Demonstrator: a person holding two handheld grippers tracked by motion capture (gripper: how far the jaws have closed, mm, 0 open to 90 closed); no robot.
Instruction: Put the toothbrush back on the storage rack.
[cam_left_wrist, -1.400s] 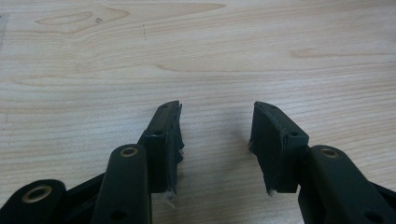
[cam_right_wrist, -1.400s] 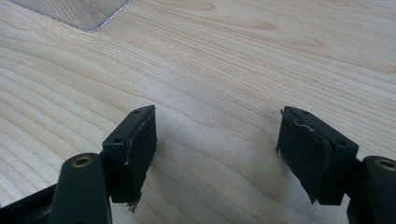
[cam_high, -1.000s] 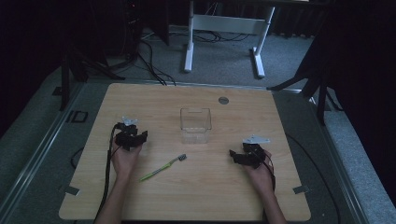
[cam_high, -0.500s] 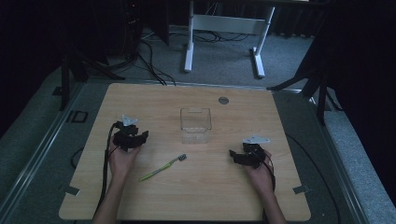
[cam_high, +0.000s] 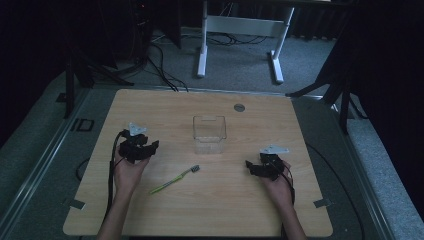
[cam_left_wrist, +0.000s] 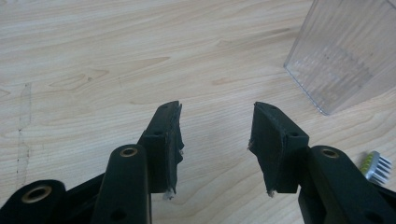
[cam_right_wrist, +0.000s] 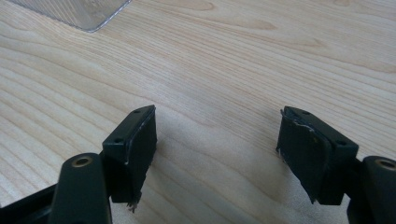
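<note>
**Both grippers open over bare wood, toothbrush lying between them**

Left gripper (cam_high: 141, 146) is sitting over the left part of the table (cam_high: 165, 107), well in from the left edge, jaws spread with nothing between them. Bare wood is running all around it.

Green toothbrush (cam_high: 173, 180) is lying flat on the table just right of the left hand (cam_high: 128, 171), handle angling toward the near edge, bristle head pointing toward the clear container (cam_high: 209, 134). Brush and container are apart. The container is standing upright near table centre, with open board behind it up to a round grommet (cam_high: 239, 107).

Right gripper (cam_high: 257, 167) is sitting right of the brush, jaws also spread wide and holding nothing, with open board out to the right edge.

The left gripper view is adding detail: ribbed container wall (cam_left_wrist: 343, 51) at upper right, brush head (cam_left_wrist: 376, 167) peeking past the right jaw. The right gripper view is catching just a container corner (cam_right_wrist: 79, 13) at top left, plain wood grain elsewhere.
</note>
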